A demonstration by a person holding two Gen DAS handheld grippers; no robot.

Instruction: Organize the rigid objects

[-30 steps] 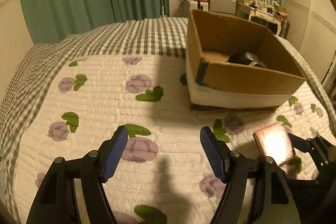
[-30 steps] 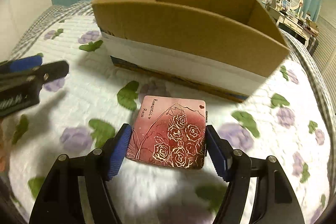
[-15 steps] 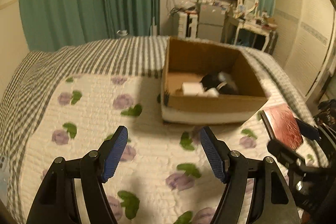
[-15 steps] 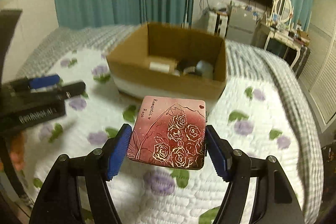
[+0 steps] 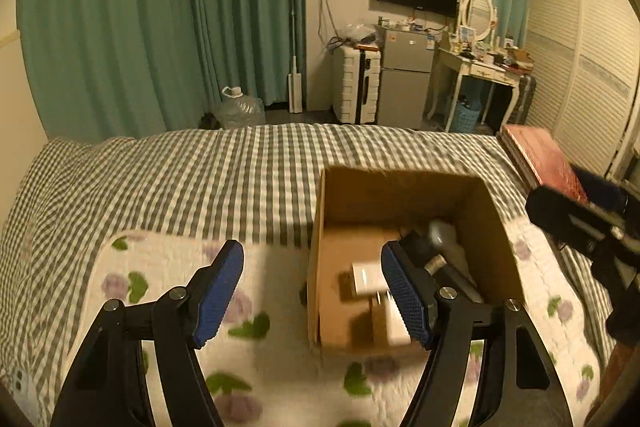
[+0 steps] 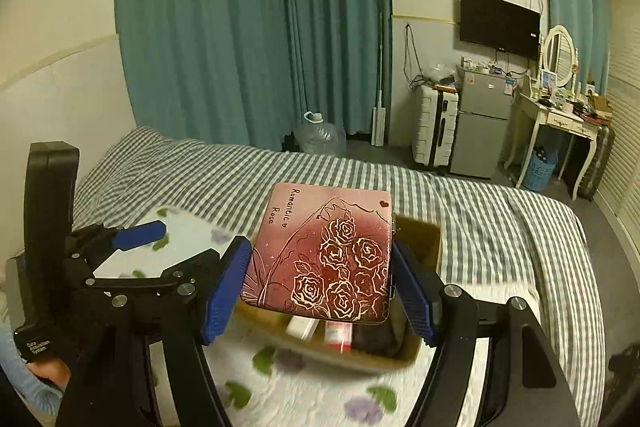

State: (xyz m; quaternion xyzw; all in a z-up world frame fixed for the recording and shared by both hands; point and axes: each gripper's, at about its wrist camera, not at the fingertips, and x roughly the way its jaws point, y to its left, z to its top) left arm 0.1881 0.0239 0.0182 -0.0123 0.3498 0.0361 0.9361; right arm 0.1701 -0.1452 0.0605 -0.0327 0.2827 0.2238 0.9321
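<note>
So the right gripper [image 6: 320, 283] has carried the rose tin [image 6: 324, 251] up off the quilt [image 6: 320, 399], and it now hangs right over the open cardboard box [image 6: 400, 357]. The left gripper [image 5: 312, 291] rose too, so it now looks down into the box [image 5: 404, 255], past the bed's end to the floor.

The left gripper [image 5: 312, 287] is held with jaws apart above a cardboard box [image 5: 404, 267] on the quilt [image 5: 272, 359]; a red case [image 5: 544, 157] is seen at right.
</note>
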